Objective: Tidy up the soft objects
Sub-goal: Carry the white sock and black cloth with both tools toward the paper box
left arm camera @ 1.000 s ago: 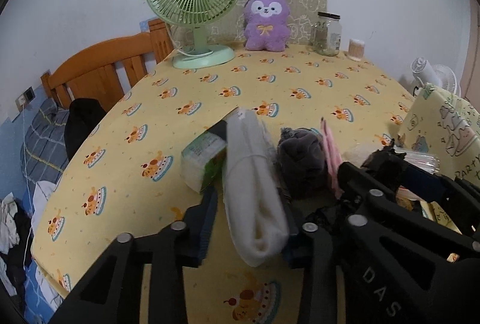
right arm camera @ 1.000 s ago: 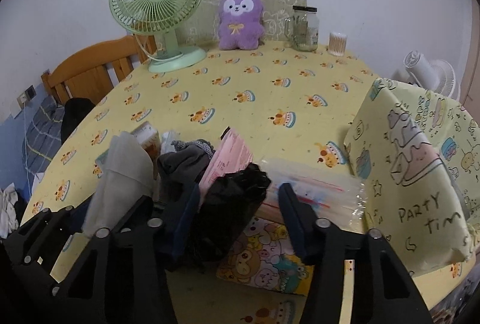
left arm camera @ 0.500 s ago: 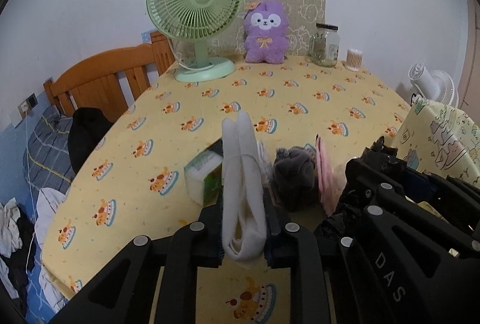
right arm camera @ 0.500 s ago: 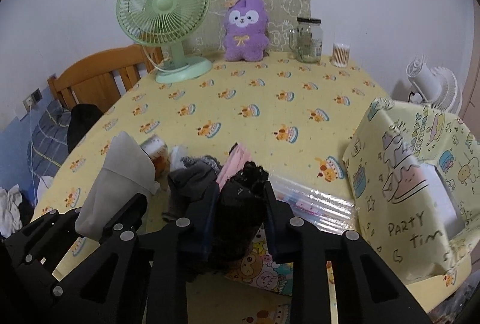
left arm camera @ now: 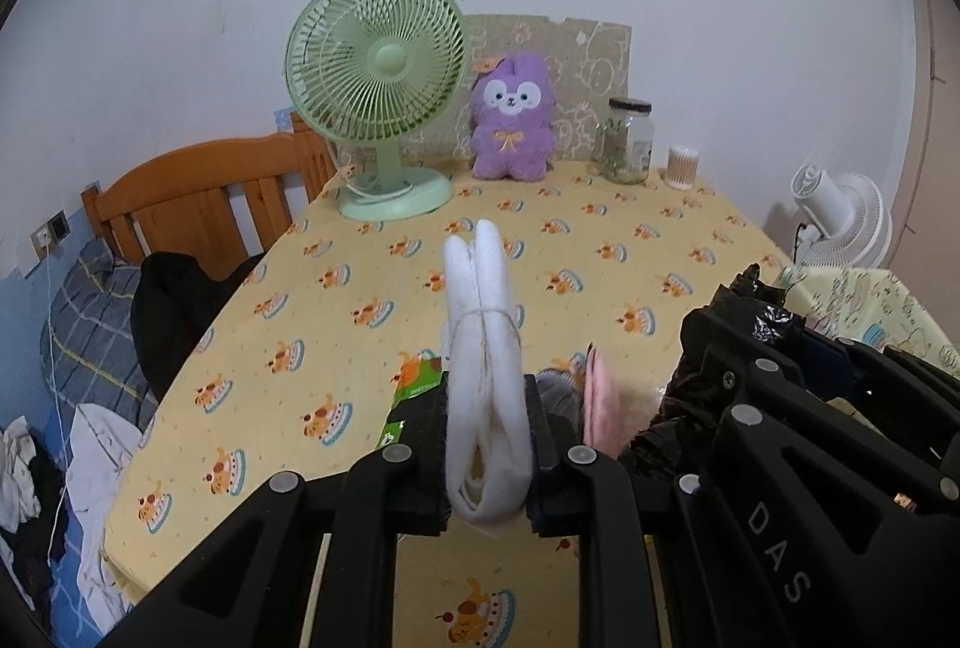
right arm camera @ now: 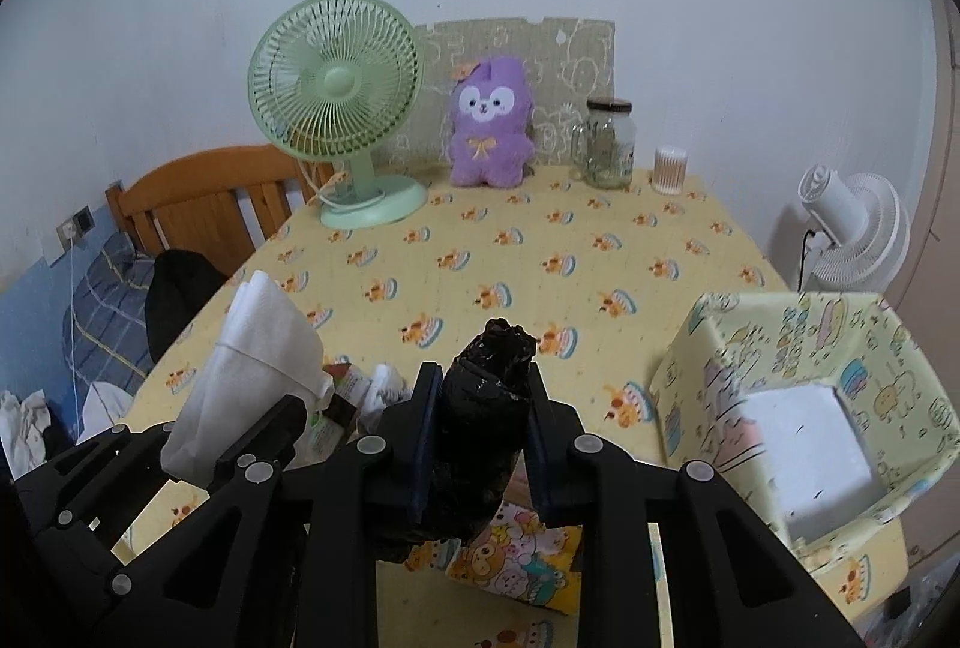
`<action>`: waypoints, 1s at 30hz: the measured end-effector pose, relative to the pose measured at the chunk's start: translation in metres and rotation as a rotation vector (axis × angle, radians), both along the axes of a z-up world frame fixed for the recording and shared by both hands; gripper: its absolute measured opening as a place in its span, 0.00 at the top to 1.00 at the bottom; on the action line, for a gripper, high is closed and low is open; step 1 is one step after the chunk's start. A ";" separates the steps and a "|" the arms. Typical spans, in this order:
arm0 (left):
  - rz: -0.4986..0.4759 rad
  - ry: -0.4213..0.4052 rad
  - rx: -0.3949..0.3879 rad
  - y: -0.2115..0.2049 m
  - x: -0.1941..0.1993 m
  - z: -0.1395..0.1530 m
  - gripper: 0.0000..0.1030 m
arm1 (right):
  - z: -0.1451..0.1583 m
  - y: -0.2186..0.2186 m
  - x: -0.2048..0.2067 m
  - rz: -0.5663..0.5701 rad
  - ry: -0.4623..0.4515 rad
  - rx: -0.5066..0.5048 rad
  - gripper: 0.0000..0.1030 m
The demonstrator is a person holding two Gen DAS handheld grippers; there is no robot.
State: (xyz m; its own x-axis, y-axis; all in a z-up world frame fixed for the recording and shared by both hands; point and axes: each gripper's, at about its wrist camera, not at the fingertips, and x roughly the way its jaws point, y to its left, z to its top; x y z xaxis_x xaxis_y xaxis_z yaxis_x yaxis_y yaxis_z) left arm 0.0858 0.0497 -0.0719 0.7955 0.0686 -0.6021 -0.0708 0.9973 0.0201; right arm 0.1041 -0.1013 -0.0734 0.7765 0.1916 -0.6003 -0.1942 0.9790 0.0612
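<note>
My left gripper (left arm camera: 487, 426) is shut on a white folded cloth bundle (left arm camera: 483, 342) tied with string, held up above the yellow table (left arm camera: 600, 252). The same bundle shows at the left of the right wrist view (right arm camera: 258, 366). My right gripper (right arm camera: 477, 414) is shut on a black crinkly roll of plastic (right arm camera: 486, 408), lifted above the table; it also shows at the right of the left wrist view (left arm camera: 720, 348). An open patterned fabric box (right arm camera: 798, 396) stands at the near right. A grey cloth (left arm camera: 558, 390), a pink item (left arm camera: 600, 402) and a green packet (left arm camera: 420, 378) lie below the grippers.
A green desk fan (left arm camera: 378, 96), a purple plush toy (left arm camera: 510, 120), a glass jar (left arm camera: 627, 138) and a cotton-swab tub (left arm camera: 681, 165) stand along the far edge. A colourful cartoon pouch (right arm camera: 516, 546) lies near the front. A wooden bed headboard (left arm camera: 198, 204) is at left, a white floor fan (left arm camera: 840, 222) at right.
Both grippers closed on their items and rose: the left lifted the white bundle, the right lifted the black plastic roll off the table. The cameras now look from higher up.
</note>
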 end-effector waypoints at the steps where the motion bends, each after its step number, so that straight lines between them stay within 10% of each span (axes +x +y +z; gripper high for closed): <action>1: -0.002 -0.005 -0.001 -0.001 0.000 0.003 0.85 | 0.004 -0.001 -0.001 -0.001 -0.006 0.000 0.72; 30: -0.090 -0.082 -0.040 -0.060 -0.002 0.044 0.85 | 0.054 -0.059 -0.017 -0.062 -0.119 -0.016 0.72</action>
State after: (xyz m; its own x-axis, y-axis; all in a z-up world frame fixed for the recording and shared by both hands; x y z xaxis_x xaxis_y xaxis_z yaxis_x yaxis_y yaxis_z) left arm 0.0837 -0.0105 -0.0276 0.8441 -0.0285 -0.5355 0.0197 0.9996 -0.0222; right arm 0.0875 -0.1606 -0.0196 0.8527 0.1319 -0.5054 -0.1380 0.9901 0.0255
